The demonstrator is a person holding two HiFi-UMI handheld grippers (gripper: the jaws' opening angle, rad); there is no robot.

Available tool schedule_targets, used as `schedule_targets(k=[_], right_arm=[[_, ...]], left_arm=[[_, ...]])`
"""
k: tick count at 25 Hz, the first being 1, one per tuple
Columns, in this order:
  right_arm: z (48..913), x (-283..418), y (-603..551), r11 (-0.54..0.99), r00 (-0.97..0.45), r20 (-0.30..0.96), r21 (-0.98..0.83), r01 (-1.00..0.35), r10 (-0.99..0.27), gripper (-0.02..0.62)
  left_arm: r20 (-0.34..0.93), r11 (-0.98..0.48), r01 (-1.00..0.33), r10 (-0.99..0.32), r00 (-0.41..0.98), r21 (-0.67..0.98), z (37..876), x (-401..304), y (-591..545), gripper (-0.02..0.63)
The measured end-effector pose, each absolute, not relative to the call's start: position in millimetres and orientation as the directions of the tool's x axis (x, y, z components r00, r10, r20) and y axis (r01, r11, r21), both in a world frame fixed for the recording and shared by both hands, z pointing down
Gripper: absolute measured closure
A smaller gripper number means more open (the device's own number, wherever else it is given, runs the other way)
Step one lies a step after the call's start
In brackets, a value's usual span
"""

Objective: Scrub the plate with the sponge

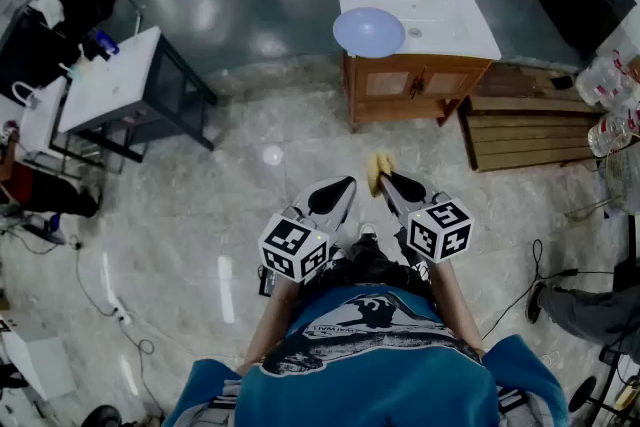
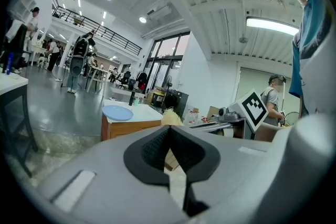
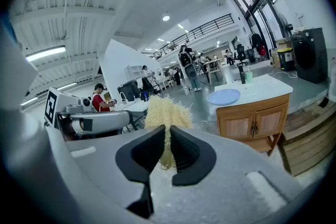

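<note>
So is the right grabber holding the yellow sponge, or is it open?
Shut on it. In the right gripper view, the right gripper has its jaws pinched on the yellow sponge, which sticks out above them.

The round blue plate [image 1: 369, 32] lies on the left end of the white counter [image 1: 455, 25], far ahead. A slatted wooden pallet [image 1: 530, 130] stands right of the counter, a white table [image 1: 105, 85] well apart to its left. Near, the left hand-held gripper [image 1: 336, 194] sits just left of the right hand-held gripper [image 1: 388, 179], whose jaws pinch the yellow fibrous sponge [image 1: 378, 169].
</note>
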State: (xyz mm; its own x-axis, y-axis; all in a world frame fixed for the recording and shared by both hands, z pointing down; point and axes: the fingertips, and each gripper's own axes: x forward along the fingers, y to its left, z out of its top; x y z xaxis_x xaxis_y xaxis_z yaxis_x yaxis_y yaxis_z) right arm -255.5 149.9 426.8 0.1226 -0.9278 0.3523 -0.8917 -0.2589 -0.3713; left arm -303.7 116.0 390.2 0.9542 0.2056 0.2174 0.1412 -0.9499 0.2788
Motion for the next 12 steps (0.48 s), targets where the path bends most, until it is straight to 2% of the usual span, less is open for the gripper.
schedule_targets(k=[12], right_arm=[[430,-239,142,-0.248,0.111,0.33,-0.408,-0.879,-0.938,0.566]], left_arm=[[0.223,-0.948,0.128,0.198,0.955,0.293,396,-289,110,0.594]])
